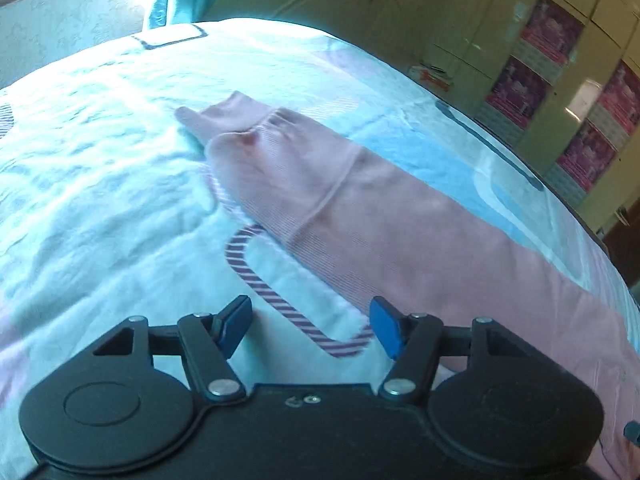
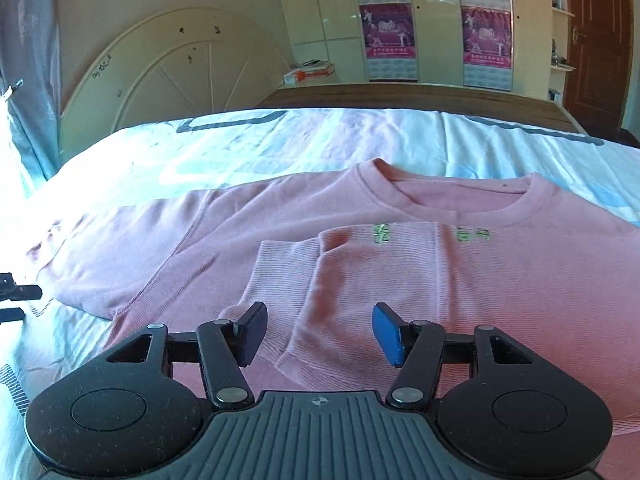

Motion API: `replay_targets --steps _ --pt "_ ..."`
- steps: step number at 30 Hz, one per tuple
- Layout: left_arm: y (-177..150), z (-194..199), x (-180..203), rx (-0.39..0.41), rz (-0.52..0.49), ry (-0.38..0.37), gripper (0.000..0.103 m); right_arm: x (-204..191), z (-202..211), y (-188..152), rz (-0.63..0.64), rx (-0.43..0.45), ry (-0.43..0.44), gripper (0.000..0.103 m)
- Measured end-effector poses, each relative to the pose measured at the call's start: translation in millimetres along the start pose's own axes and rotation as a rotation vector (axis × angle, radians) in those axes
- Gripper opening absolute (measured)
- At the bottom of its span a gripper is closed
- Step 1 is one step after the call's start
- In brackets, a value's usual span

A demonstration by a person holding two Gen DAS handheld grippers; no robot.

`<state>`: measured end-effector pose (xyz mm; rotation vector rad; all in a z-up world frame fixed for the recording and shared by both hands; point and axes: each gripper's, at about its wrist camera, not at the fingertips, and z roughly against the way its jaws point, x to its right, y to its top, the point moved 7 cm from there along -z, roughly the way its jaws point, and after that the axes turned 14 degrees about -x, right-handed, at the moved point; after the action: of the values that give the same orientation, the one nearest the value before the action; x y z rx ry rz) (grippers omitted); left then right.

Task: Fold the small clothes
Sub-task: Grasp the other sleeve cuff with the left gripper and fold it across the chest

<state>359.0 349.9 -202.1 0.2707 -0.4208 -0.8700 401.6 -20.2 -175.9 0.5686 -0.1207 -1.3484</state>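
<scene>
bed with pale blue-and-white patterned sheet (image 2: pixel 120 160) | cream arched headboard (image 2: pixel 168 68) | cream wardrobe with pink posters (image 2: pixel 388 32) | dark brown wooden door (image 2: pixel 596 40) | orange-white box (image 2: pixel 308 74) by the wardrobe

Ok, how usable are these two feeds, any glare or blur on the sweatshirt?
Left wrist view: window glare washes out the bedsheet at upper left, and the pink sweatshirt sleeve looks soft and hazy. Right wrist view: sweatshirt evenly lit, though its green lettering is smeared; strong fisheye bend in both.

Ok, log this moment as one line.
pink sweatshirt flat on bed | one sleeve folded across chest | left claw open | right claw open, empty
</scene>
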Motion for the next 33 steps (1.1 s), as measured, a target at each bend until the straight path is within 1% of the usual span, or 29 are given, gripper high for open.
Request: replay_targets --steps 3,7,10,11,12,14,16,17,19,20,21,22,24,25,27,28,31,33 --pt "19 -9 -18 0.015 0.046 -0.044 0.059 -8 -11 2 -0.004 -0.012 0.003 0.059" --pt "47 -21 -21 0.034 0.06 -0.084 0.061 -11 -21 6 -0.011 -0.016 -0.017 0.059" --pt "66 -32 -23 0.06 0.078 -0.106 0.059 -10 -27 8 -0.02 -0.018 -0.032 0.059" --pt "74 -36 -24 0.073 0.09 -0.109 0.05 -10 -29 8 -0.021 -0.023 -0.037 0.059" --pt "78 -38 -25 0.081 0.098 -0.103 0.044 -11 -32 8 -0.022 -0.029 -0.04 0.059" --pt "85 -43 -28 0.096 0.115 -0.09 0.022 -11 -37 7 -0.022 -0.043 -0.046 0.059" --pt "87 -45 -30 0.098 0.115 -0.081 0.01 -11 -42 6 -0.01 -0.049 -0.06 0.059" --pt "86 -44 -30 0.101 0.113 -0.081 0.006 -11 -42 6 -0.009 -0.048 -0.061 0.059" --pt "84 -36 -23 0.12 0.089 -0.087 0.004 -10 -37 8 -0.03 -0.035 -0.042 0.059" --pt "83 -30 -16 0.137 0.067 -0.094 0.004 -9 -31 9 -0.045 -0.006 -0.029 0.059" --pt "81 -22 -7 0.15 0.042 -0.11 0.004 -7 -31 9 -0.046 0.0 -0.039 0.059" --pt "79 -15 4 0.159 0.016 -0.133 0.004 -6 -38 5 -0.036 -0.036 -0.055 0.059" --pt "74 3 37 0.173 -0.055 -0.185 0.004 -7 -41 2 -0.001 -0.047 -0.062 0.059" --pt "69 12 57 0.179 -0.099 -0.215 0.004 -7 -39 4 -0.003 -0.05 -0.053 0.059" --pt "56 31 101 0.182 -0.182 -0.288 0.004 -2 -25 9 -0.056 -0.011 0.02 0.059" --pt "48 39 122 0.18 -0.222 -0.323 0.004 2 -17 10 -0.074 0.009 0.023 0.059" --pt "10 60 198 0.149 -0.368 -0.445 0.004 16 5 7 -0.105 0.039 0.025 0.059" --pt "-22 67 246 0.112 -0.448 -0.523 0.004 28 18 1 -0.12 0.05 0.015 0.059"
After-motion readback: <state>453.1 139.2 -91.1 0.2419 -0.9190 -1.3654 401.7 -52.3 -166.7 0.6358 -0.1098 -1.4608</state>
